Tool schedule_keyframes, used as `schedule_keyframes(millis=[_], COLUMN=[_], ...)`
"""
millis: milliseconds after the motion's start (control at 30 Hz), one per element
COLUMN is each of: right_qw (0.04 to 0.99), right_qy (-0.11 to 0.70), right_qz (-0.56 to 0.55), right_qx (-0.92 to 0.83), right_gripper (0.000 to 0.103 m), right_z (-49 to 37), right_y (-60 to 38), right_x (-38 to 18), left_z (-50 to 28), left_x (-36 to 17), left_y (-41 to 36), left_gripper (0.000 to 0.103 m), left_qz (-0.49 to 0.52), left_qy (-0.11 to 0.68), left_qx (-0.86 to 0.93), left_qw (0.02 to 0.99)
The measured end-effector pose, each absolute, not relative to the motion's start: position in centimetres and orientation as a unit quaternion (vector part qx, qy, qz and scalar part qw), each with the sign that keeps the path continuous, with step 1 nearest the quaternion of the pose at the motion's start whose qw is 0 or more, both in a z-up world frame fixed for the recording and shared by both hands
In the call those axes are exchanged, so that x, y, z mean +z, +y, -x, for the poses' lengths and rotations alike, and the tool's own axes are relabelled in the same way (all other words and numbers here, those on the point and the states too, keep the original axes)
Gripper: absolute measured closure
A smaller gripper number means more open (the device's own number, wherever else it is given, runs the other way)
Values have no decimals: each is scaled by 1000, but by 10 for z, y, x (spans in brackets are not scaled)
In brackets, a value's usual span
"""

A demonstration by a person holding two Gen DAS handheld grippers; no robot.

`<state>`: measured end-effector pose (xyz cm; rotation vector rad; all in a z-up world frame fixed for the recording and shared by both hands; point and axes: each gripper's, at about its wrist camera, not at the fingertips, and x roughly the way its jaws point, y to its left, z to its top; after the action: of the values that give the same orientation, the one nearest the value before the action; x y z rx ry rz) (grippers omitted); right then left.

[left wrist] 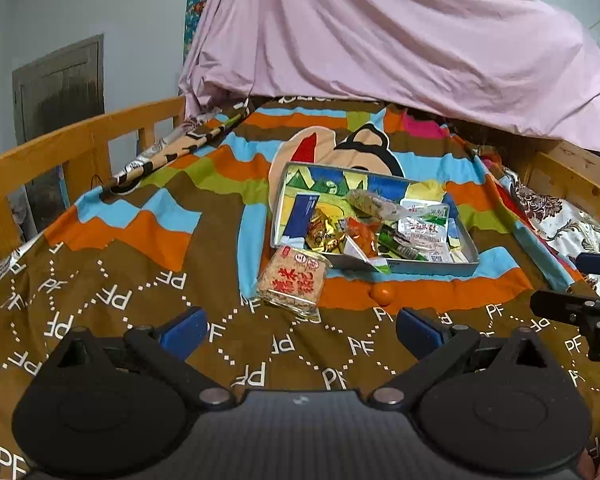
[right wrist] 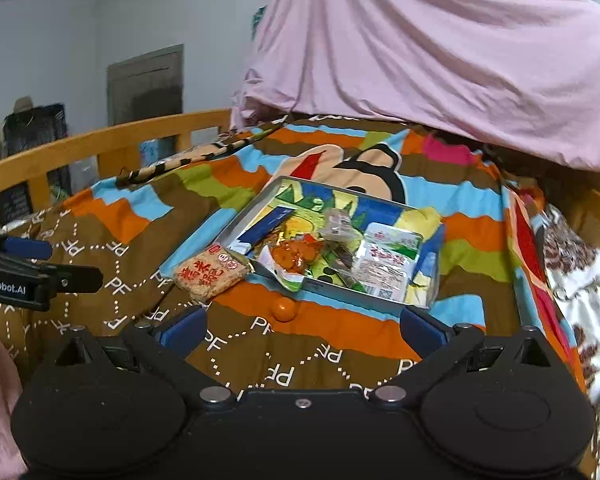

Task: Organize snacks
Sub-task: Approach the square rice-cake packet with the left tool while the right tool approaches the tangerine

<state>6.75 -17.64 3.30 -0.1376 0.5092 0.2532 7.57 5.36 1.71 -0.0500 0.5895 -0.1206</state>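
Your left gripper point(left wrist: 300, 332) sits nearest its camera with its jaws spread wide apart and nothing between them, poised above the brown "PF"-printed bedspread point(left wrist: 112, 320). Your right gripper point(right wrist: 302, 330) is likewise held with jaws apart and empty over the same cloth; it also shows at the right edge of the left wrist view, and the left gripper shows at the left edge of the right wrist view. Just beyond both sets of jaws, a small round orange candy point(left wrist: 381, 294) lies loose on an orange band of the bedspread, apart from everything else. A clear-wrapped rice cracker block with red characters point(left wrist: 292, 280) lies on the bedspread at the near left corner of the tray, touching or just beside its rim; which, you cannot tell from either view. The shallow metal tray with a cartoon-printed floor point(left wrist: 440, 268) rests on the bed beyond it and holds the remaining snacks: a dark blue packet point(left wrist: 302, 216) along its left side, gold-wrapped sweets point(left wrist: 322, 234), an orange packet point(left wrist: 362, 234), green sachets point(left wrist: 398, 244), a white-and-green packet point(left wrist: 424, 222) toward the right, and a clear-wrapped bar point(left wrist: 374, 202) at the back. A white-and-green wrapper point(left wrist: 370, 262) hangs over the near rim. A wooden bed rail point(left wrist: 80, 136) runs along the left, and a pink sheet point(left wrist: 400, 40) is draped behind the bed.
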Motion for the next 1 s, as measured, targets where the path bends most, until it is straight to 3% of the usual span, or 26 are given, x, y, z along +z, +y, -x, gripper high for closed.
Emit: schedule_keyframes(millis=[500,1000], right_qw=[929,932], right_qy=[266,291], right_qz=[164,121], right_qx=[197,179], right_gripper=[1,1], right_z=[-101,-157], right_y=[-157,-151], right_x=[10,-25], left_z=[-118,-183], left_x=[6,-20], left_y=[65,54], left_gripper=[0,0], left_qz=[65,9], left_qy=[346,340], left_qx=[-70,-87], left_qw=[933,936])
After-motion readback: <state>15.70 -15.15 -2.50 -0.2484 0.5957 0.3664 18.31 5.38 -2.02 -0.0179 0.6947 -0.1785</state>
